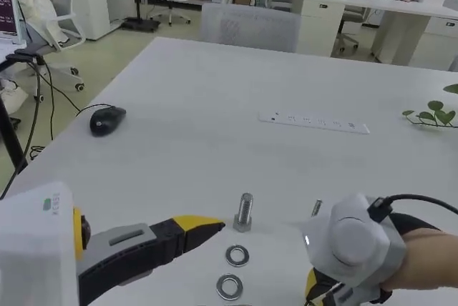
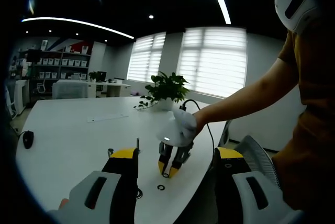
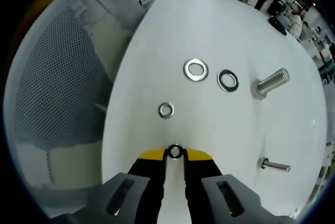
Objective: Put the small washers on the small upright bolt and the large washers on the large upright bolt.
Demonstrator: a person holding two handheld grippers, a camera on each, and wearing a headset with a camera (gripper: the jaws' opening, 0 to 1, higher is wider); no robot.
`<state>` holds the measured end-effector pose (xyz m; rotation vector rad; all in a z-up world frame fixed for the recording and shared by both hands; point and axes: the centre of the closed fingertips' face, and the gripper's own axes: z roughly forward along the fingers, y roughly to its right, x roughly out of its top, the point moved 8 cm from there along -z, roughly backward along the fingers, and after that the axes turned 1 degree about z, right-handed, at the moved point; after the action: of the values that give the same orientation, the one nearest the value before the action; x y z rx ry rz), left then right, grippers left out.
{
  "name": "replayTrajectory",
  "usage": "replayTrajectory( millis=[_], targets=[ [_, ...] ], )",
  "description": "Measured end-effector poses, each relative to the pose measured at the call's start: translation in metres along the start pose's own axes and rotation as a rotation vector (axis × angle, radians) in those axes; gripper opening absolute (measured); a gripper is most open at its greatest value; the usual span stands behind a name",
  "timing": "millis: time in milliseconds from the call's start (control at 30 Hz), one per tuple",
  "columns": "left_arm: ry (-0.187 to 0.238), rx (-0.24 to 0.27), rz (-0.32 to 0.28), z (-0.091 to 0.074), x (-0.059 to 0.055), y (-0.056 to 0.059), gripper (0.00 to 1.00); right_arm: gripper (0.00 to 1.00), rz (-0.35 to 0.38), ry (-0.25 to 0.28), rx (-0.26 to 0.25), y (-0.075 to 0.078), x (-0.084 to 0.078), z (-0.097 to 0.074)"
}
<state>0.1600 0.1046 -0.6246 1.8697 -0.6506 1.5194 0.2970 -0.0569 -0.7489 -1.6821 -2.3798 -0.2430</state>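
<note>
Right tongs (image 3: 175, 156) are closed on one small washer (image 3: 175, 147), pinched at the tips over the table (image 3: 172, 25). Left tongs (image 2: 176, 155) gape wide and hold nothing, tips near the large bolt (image 1: 244, 213). A second small washer (image 3: 166, 110) and two large washers (image 3: 196, 69) lie flat and loose. Step in hand, by my read: carrying the held washer to the small bolt (image 3: 275, 166). The next move calls for levelling the washer and centring its hole over the bolt tip before letting go.
</note>
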Motion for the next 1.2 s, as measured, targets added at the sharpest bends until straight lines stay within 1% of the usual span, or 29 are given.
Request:
replayTrajectory(
  millis=[67,333,400,467,567,767,867,1033,1200],
  targets=[
    [-0.001,-0.002,0.000,0.000,0.000,0.001,0.58,0.13,0.008,0.008,0.001,0.000,-0.001,0.000],
    [-0.009,-0.002,-0.003,0.000,-0.002,0.003,0.58,0.12,0.048,0.013,0.006,0.002,-0.001,0.000],
    [-0.015,-0.004,-0.003,0.000,-0.003,0.004,0.58,0.12,0.056,0.001,0.001,0.005,-0.003,-0.001],
    [-0.016,-0.005,-0.005,0.000,-0.003,0.004,0.58,0.12,0.068,0.002,-0.005,0.008,-0.004,-0.004],
    [-0.015,-0.003,-0.005,0.000,-0.003,0.003,0.58,0.12,0.085,0.006,-0.007,0.013,-0.007,-0.012],
    [-0.019,-0.007,-0.009,0.004,-0.003,0.004,0.58,0.12,0.090,0.002,-0.046,0.027,-0.015,-0.031],
    [-0.022,-0.008,-0.010,0.005,-0.003,0.004,0.58,0.12,0.104,0.002,-0.076,0.040,-0.020,-0.044],
    [-0.018,-0.005,-0.010,0.006,-0.003,0.004,0.58,0.12,0.111,-0.009,-0.115,0.058,-0.028,-0.061],
    [-0.026,-0.002,-0.018,0.007,-0.006,0.002,0.58,0.12,0.106,-0.021,-0.143,0.073,-0.031,-0.074]
  ],
)
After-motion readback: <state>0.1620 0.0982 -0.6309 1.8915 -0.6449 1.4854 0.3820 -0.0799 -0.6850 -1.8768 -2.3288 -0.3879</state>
